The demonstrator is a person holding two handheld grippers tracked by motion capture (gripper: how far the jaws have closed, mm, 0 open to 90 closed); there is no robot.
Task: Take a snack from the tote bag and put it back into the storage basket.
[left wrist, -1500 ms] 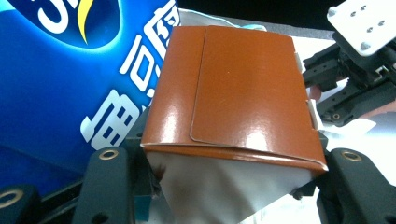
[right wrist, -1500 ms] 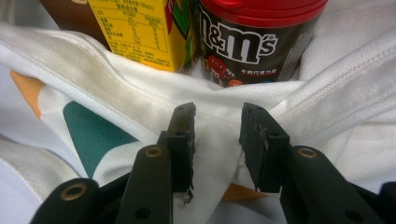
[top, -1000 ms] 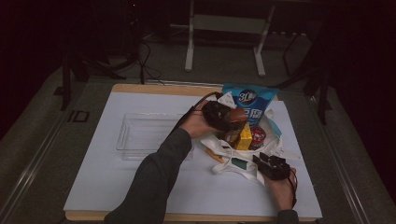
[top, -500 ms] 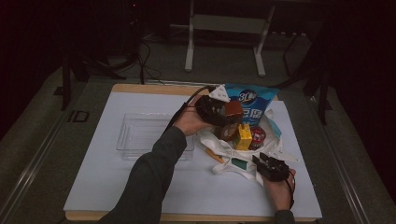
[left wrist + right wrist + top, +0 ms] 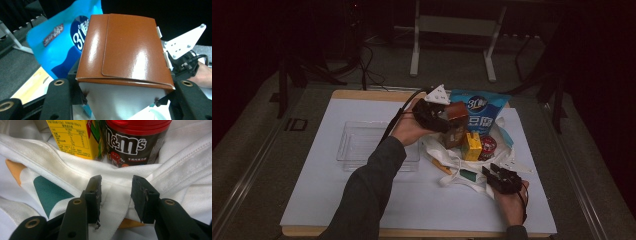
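Lifted up and toward the clear tray (image 5: 362, 145), the left gripper (image 5: 447, 116) now carries the brown box (image 5: 125, 50) above the white bag (image 5: 447, 160), its jaws clamped on the box's sides. That box looks cleared from the bag and ready for the tray. Low on the tabletop (image 5: 312, 210), the right gripper (image 5: 116, 195) straddles a fold of bag cloth; its jaws have just been opening and stand apart, near the yellow carton (image 5: 72, 137) and candy tub (image 5: 132, 142).
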